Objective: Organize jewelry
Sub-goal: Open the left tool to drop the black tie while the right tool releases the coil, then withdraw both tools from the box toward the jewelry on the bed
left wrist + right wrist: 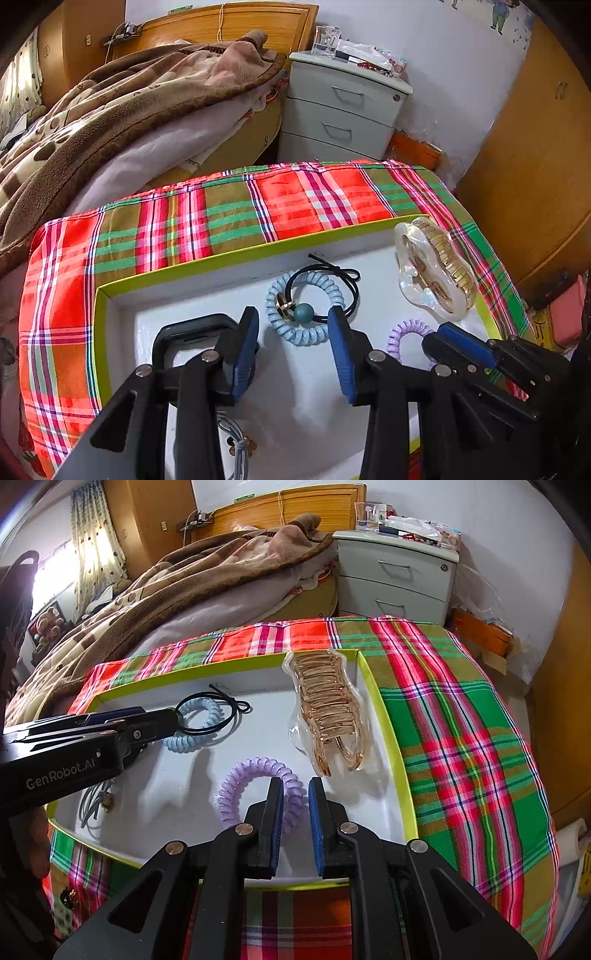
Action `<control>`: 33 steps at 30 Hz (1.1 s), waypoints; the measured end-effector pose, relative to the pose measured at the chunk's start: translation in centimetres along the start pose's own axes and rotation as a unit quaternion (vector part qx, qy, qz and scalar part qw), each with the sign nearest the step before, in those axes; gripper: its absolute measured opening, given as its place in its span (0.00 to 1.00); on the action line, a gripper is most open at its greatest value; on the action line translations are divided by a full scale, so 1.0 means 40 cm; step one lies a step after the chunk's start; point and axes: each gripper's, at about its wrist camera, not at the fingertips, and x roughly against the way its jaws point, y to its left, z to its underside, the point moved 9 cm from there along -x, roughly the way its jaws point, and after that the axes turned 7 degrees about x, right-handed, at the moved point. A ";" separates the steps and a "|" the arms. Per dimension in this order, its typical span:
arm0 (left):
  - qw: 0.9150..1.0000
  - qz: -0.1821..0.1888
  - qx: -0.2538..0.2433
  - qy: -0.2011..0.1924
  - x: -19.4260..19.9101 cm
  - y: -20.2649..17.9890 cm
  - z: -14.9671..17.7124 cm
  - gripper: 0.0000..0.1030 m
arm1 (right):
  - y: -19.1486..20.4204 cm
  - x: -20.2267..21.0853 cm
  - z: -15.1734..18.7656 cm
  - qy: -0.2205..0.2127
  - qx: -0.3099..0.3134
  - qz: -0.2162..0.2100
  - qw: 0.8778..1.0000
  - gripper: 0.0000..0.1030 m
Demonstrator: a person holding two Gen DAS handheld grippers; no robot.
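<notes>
A white tray with a lime-green rim (258, 251) (391, 746) lies on a plaid cloth. Inside it lie a light blue coil hair tie (295, 334) (207, 709) looped with a black elastic carrying a teal bead (303, 312), a purple coil tie (255, 768) (400, 332), a clear golden claw clip (436, 269) (325, 716) and a grey hair tie (92, 801) (240, 443). My left gripper (293, 332) (162, 720) stands open astride the blue coil, its pads clear of it. My right gripper (295, 794) (434, 336) is narrowly open, a strand of the purple coil between its pads.
The plaid cloth (461, 720) covers a small table that drops off at the right and near edges. Behind it are a bed with a brown blanket (129, 110), a grey drawer unit (343, 110) and a wooden wardrobe (535, 166) on the right.
</notes>
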 end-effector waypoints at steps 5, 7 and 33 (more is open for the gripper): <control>1.000 0.004 0.003 -0.002 0.010 0.002 0.004 0.43 | 0.003 0.008 0.000 -0.003 0.000 -0.001 1.000 0.15; 1.000 0.002 0.001 -0.003 0.014 0.000 0.006 0.43 | 0.004 0.011 0.000 -0.005 -0.001 -0.001 1.000 0.21; 0.997 0.032 0.033 -0.065 0.248 0.057 0.151 0.46 | -0.041 0.212 0.089 -0.068 -0.007 -0.013 0.998 0.29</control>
